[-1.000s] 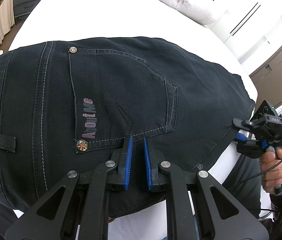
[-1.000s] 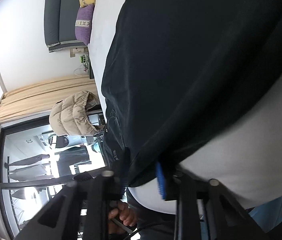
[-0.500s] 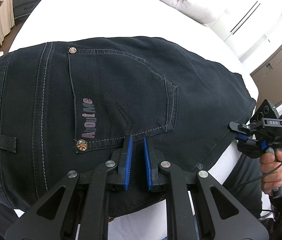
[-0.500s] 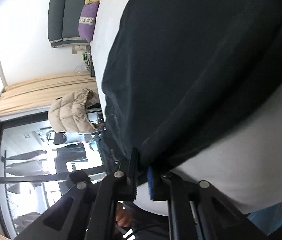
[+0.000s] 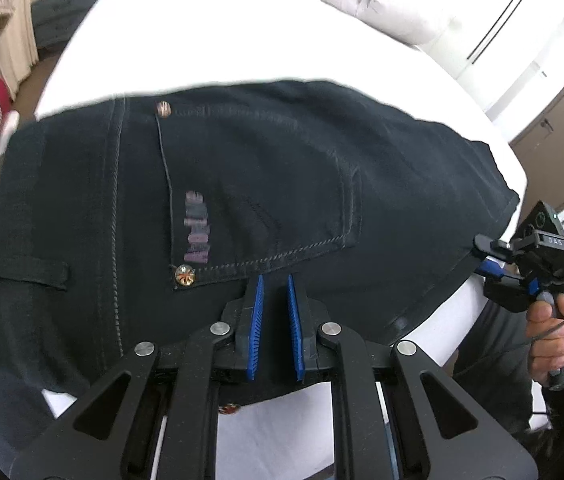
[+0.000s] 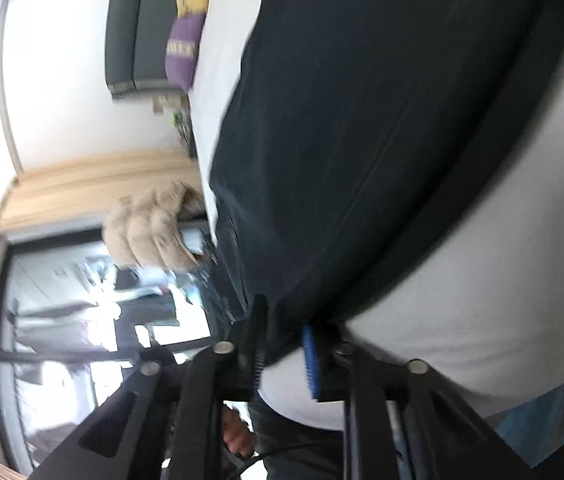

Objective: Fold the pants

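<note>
**Left wrist view.** Dark pants (image 5: 282, 160) spread flat on a white bed (image 5: 202, 40), seat side up, back pocket (image 5: 262, 200) just ahead of the fingertips. Left gripper (image 5: 274, 320) reaching in over the near edge of the cloth, blue pads held a narrow gap apart with dark fabric showing between them. Impossible to tell whether pinched or merely hovering. Gap no different from half a second ago, but the picture now smeared and the pants sitting smaller and further ahead of the fingers. Judged to be the start of a lift or pull-back. Far to the right of the fingers, right gripper (image 5: 485, 260) set on the outer edge of the pants, held in the right hand (image 5: 557, 332).

**Right wrist view.** Right gripper (image 6: 282, 344) clenched on the edge of the pants, cloth filling the space between the fingers and running away ahead and to the right across the bed. Wide apart a second ago, then closed onto the hem. Frame now blurred, suggesting motion with the cloth in hold.

**Meaning for the task.** Grasp apparently secured on the right side, so first fold about to begin and no crease yet made.
</note>
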`<action>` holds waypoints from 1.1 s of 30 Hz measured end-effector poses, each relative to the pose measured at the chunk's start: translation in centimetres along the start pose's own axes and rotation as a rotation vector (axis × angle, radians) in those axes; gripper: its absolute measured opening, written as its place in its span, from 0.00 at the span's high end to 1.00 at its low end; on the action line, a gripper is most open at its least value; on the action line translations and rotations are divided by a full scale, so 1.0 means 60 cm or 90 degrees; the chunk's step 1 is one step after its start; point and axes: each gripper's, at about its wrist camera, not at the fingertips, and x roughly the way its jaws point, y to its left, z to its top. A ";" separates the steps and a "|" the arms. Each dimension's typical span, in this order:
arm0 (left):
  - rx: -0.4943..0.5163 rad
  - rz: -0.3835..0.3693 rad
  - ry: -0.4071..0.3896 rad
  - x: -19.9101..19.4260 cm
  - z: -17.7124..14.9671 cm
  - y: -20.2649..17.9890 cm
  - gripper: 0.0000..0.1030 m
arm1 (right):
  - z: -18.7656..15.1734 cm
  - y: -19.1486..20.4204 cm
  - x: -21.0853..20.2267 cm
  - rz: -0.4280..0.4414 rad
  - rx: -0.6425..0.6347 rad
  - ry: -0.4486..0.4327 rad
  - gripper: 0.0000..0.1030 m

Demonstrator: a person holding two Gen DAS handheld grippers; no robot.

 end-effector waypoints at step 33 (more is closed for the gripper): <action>0.044 -0.051 0.033 0.063 -0.019 -0.056 0.89 | 0.091 -0.149 -0.284 0.074 0.135 -0.318 1.00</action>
